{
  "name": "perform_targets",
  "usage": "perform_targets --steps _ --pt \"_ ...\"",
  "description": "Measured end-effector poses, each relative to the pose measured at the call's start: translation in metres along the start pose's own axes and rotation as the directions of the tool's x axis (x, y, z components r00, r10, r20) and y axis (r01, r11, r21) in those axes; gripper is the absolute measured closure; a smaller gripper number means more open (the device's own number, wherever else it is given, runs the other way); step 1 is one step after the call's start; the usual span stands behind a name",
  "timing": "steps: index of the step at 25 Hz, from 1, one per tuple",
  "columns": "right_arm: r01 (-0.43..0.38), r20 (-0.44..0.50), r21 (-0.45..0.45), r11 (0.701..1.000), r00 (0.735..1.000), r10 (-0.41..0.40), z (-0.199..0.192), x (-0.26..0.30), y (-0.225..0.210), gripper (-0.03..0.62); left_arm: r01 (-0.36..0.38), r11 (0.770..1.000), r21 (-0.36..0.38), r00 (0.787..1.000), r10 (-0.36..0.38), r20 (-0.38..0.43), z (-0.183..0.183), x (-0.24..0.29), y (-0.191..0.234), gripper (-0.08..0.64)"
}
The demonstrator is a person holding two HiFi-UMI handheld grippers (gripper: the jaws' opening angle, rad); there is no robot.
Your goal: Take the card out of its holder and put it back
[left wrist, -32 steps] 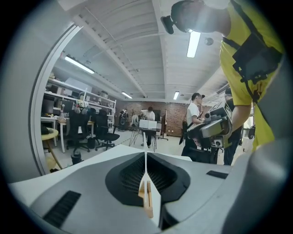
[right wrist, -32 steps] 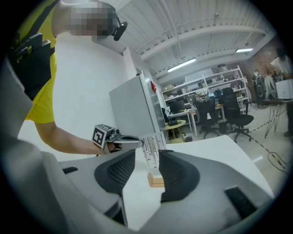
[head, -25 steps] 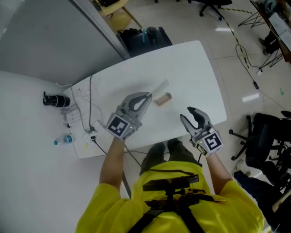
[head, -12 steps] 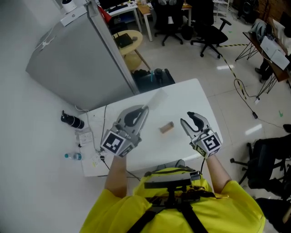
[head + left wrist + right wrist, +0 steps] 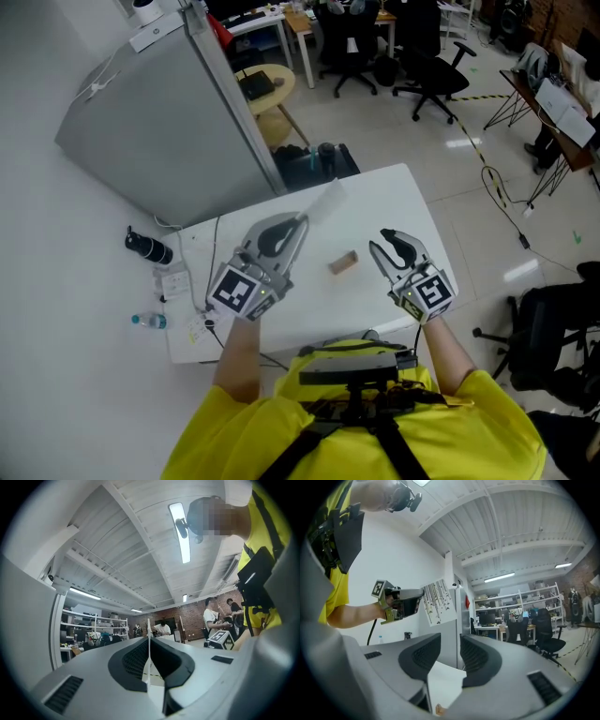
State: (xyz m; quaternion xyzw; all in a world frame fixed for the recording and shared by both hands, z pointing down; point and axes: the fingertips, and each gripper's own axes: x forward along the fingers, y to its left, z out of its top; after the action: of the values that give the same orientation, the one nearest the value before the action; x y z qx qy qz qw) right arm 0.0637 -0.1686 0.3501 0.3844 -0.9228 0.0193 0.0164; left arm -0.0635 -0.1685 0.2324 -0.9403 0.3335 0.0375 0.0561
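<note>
above the white office worktop (image 5: 394,202), left gripper (image 5: 301,222) fingers pinch a card (image 5: 325,200), faint from overhead; right gripper (image 5: 381,241) fingers, just closing, stand apart, empty.

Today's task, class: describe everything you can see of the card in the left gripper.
The card is a thin white rectangle printed with dark bar-like marks; the print is too small to read. The left gripper pinches one edge between shut jaws, holding it in the air, slightly tilted, above the white table. It is out of the small wooden holder and touches nothing else.
</note>
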Motion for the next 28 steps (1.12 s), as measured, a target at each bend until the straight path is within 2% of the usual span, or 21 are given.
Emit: perform_targets --steps 2,5,17,22,25,28 --pt "0.006 -0.012 0.006 1.000 1.000 -0.006 -0.001 0.001 0.000 0.456 0.001 1.000 0.002 1.000 -0.001 -0.001 -0.003 0.002 0.001 0.545" --pt "0.014 -0.024 0.018 1.000 1.000 -0.014 -0.003 0.003 -0.001 0.456 0.010 0.999 -0.033 1.000 -0.009 0.029 -0.003 0.004 0.004 0.543" --pt "0.010 -0.031 0.044 0.999 0.999 -0.009 -0.016 0.003 -0.006 0.456 0.020 0.999 -0.043 1.000 -0.020 -0.011 -0.020 0.012 0.006 0.543" --pt "0.017 -0.066 0.078 0.997 0.998 -0.012 -0.036 -0.003 -0.009 0.456 0.021 0.996 -0.083 0.996 -0.028 -0.088 -0.064 0.013 0.004 0.544" --pt "0.027 -0.097 0.108 0.994 0.995 -0.016 -0.055 -0.003 -0.016 0.456 0.036 0.991 -0.131 0.990 -0.053 -0.134 -0.104 0.015 0.003 0.543" --pt "0.032 -0.133 0.137 0.990 0.991 -0.014 -0.079 -0.003 -0.022 0.456 0.059 0.989 -0.138 0.979 -0.084 -0.185 -0.151 0.022 0.002 0.543"
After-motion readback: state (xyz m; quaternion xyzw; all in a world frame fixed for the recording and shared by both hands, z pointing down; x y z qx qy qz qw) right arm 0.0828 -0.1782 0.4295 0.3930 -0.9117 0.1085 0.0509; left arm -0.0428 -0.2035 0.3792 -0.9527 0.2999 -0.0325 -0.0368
